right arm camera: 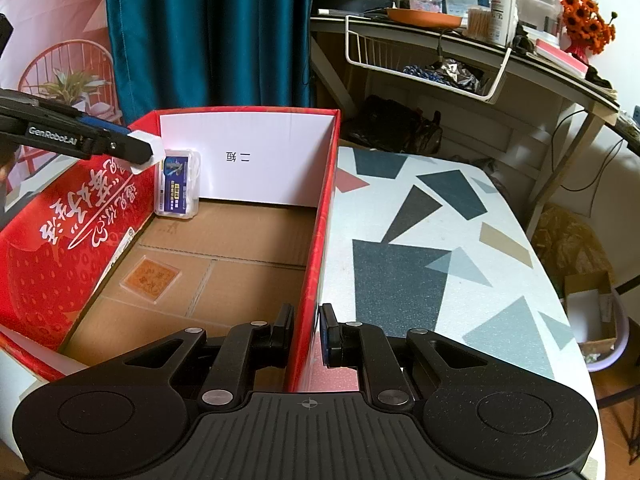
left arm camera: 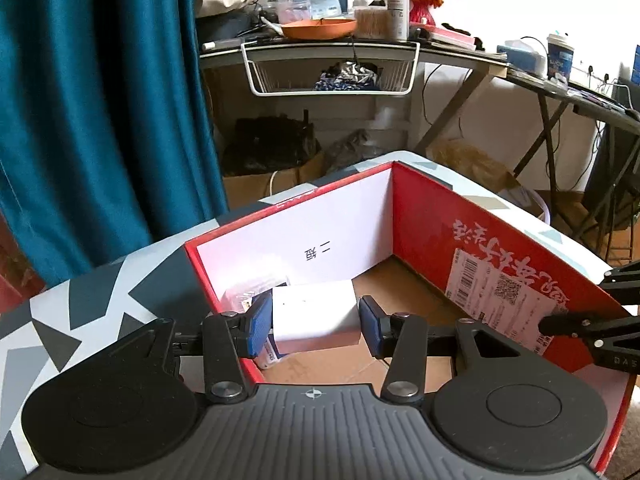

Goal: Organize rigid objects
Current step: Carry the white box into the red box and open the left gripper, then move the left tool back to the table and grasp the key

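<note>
A red cardboard box point(left arm camera: 432, 220) stands open on the patterned table. My left gripper point(left arm camera: 316, 326) is shut on a white rectangular block point(left arm camera: 316, 316), holding it inside the box near its left wall. The block also shows in the right wrist view point(right arm camera: 146, 148), above a clear plastic case with a blue label point(right arm camera: 178, 182) that leans in the box's far left corner. My right gripper point(right arm camera: 307, 334) is shut on the box's right wall point(right arm camera: 320, 216). A small clear case with an orange insert point(right arm camera: 150, 278) lies flat on the box floor.
A white paper sheet point(right arm camera: 248, 156) lines the box's far wall. The patterned table point(right arm camera: 432, 248) stretches to the right of the box. A teal curtain point(left arm camera: 92, 100) hangs behind. A cluttered desk with a wire basket point(left arm camera: 332, 68) stands beyond the table.
</note>
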{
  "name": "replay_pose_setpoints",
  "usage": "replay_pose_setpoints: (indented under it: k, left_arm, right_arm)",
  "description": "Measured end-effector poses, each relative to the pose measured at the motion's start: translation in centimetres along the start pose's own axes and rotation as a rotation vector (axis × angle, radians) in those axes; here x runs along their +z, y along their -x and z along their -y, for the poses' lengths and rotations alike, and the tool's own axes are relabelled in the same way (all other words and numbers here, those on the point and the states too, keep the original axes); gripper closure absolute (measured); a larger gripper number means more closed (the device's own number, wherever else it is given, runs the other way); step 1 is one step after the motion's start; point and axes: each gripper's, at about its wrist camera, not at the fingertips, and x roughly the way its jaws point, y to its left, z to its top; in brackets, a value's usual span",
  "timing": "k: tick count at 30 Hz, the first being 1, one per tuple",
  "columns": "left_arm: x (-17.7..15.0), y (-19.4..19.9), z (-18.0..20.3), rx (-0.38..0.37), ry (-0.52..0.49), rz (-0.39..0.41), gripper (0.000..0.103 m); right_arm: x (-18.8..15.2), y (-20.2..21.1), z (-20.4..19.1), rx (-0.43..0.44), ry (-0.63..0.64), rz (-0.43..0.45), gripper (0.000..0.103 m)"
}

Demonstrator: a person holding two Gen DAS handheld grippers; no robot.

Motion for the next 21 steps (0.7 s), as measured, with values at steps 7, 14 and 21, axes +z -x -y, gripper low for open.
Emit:
replay_pose_setpoints:
  k: [7,14,21]
  left_arm:
    - [0.0,-0.2,-0.2,-0.028,0.012,0.010,0.053]
    - [0.0,1.7,-1.1,-0.031,0.059,0.059,0.049]
    - [-0.6,5.5,-3.0,0.011,0.105,0.120,0.045]
  right_arm:
    - [0.0,0.0,0.0,0.000,0.001,-0.001,0.090]
    - [0.0,0.1,0.0,0.000,0.000,-0.001,0.090]
    - [0.0,0.1,0.0,0.000,-0.002,0.000,0.090]
